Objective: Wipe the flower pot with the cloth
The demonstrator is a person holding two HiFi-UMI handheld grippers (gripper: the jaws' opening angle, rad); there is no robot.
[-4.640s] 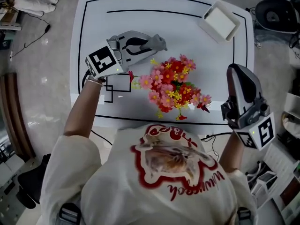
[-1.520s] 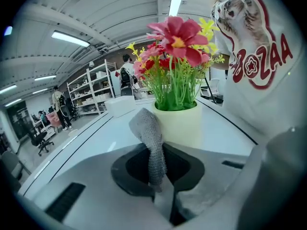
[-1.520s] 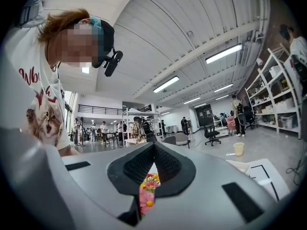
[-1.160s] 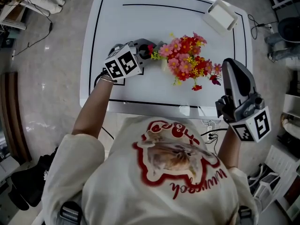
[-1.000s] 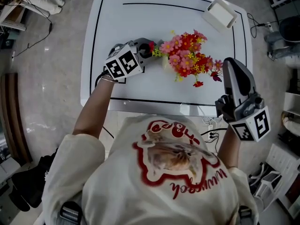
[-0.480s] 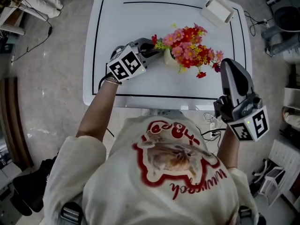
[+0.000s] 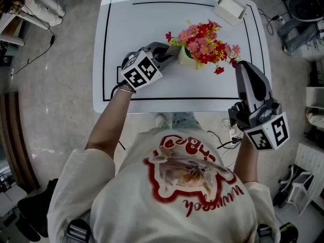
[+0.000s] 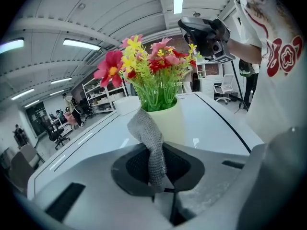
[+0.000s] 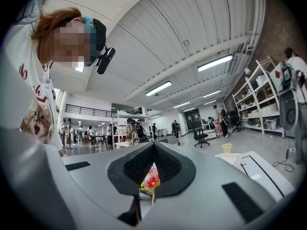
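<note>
Presently found at left the left hand-held gripper (image 7: 171,51), tilted down over the white tabletop (image 7: 152,19), with jaws pinched narrow on a grey mesh cloth (image 8: 151,150). Noted the cloth's free end raised against the side of the pale flower pot (image 8: 181,124). Located the pot upright near mid-tabletop, just beyond the jaw tips, carrying red, pink and yellow flowers (image 7: 204,36). Recorded a white box (image 7: 229,7) at the far right corner. Found the right hand-held gripper (image 7: 247,71) just right of the flowers, apart from the pot, with jaws together and nothing between them.
</note>
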